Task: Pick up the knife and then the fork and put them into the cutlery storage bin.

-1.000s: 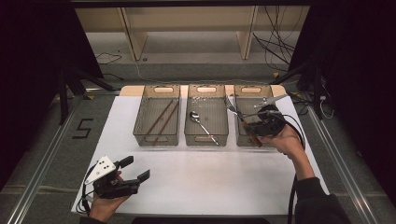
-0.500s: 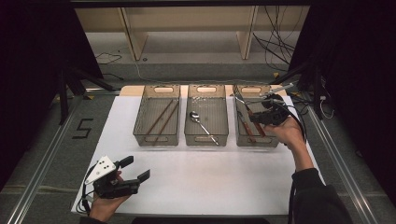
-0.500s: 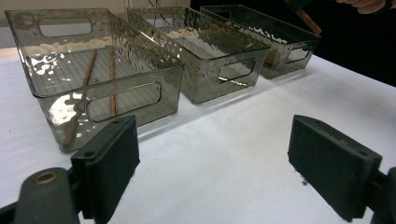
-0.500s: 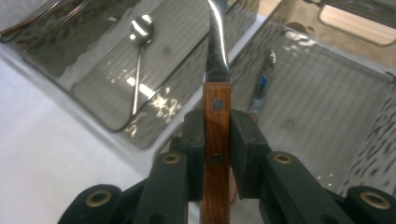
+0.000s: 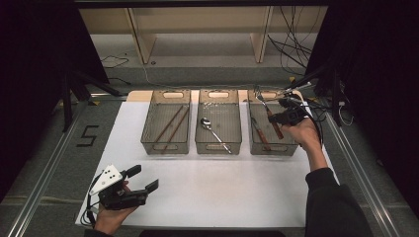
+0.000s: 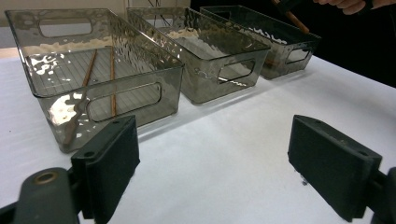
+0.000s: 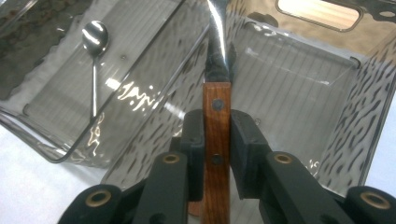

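Upper right, right gripper [image 5: 281,117] pinches a wooden-handled fork [image 7: 216,121] over the right bin [image 5: 291,146] (left gripper [image 5: 140,178] spread, lower left).

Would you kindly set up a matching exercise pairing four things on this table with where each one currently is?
Things:
1. chopsticks
2. spoon
3. wood-handled fork
4. left gripper

Places or states:
A. lying in the middle bin
B. open, above the white mat near the front edge
C. clamped in the right gripper over the right bin
D. lying in the left bin

Pairs: 1-D, 2-A, 3-C, 4-B
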`<state>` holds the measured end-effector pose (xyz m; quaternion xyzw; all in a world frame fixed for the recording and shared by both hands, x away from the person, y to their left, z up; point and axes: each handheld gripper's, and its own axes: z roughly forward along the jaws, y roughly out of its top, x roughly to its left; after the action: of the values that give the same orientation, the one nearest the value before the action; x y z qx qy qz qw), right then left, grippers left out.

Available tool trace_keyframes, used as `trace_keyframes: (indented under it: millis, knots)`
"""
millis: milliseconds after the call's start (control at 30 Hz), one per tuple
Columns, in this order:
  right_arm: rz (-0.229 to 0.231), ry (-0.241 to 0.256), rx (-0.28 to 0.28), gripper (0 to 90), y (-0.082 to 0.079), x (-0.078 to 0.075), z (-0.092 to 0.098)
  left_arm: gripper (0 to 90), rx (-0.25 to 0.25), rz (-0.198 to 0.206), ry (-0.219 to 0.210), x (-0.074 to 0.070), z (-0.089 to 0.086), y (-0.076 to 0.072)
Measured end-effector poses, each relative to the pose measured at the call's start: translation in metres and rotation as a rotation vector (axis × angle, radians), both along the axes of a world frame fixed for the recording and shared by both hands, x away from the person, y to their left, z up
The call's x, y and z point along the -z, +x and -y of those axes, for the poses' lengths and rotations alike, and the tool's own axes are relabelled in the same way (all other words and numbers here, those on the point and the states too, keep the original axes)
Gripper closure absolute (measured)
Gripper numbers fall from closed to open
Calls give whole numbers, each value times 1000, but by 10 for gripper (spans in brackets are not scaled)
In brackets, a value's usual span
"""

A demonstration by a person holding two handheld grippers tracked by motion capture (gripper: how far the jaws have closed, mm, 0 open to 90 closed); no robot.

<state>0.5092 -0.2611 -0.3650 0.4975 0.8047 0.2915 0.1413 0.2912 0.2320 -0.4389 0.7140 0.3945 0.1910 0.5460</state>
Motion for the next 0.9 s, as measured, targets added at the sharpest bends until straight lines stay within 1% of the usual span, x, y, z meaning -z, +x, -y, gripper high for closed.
trace_keyframes:
  millis: [200, 400, 633, 900]
  knots:
    - [-12, -6, 21, 773, 4, 4, 2, 160, 0, 0, 1, 0, 0, 0]
    - [-28, -5, 57, 773, 10, 8, 4, 160, 1, 1, 2, 0, 0, 0]
    - [-53, -23, 86, 772, 16, 15, 6, 160, 0, 1, 1, 0, -1, 0]
    - [-73, -32, 119, 772, 21, 20, 8, 160, 0, 1, 1, 0, 0, 0]
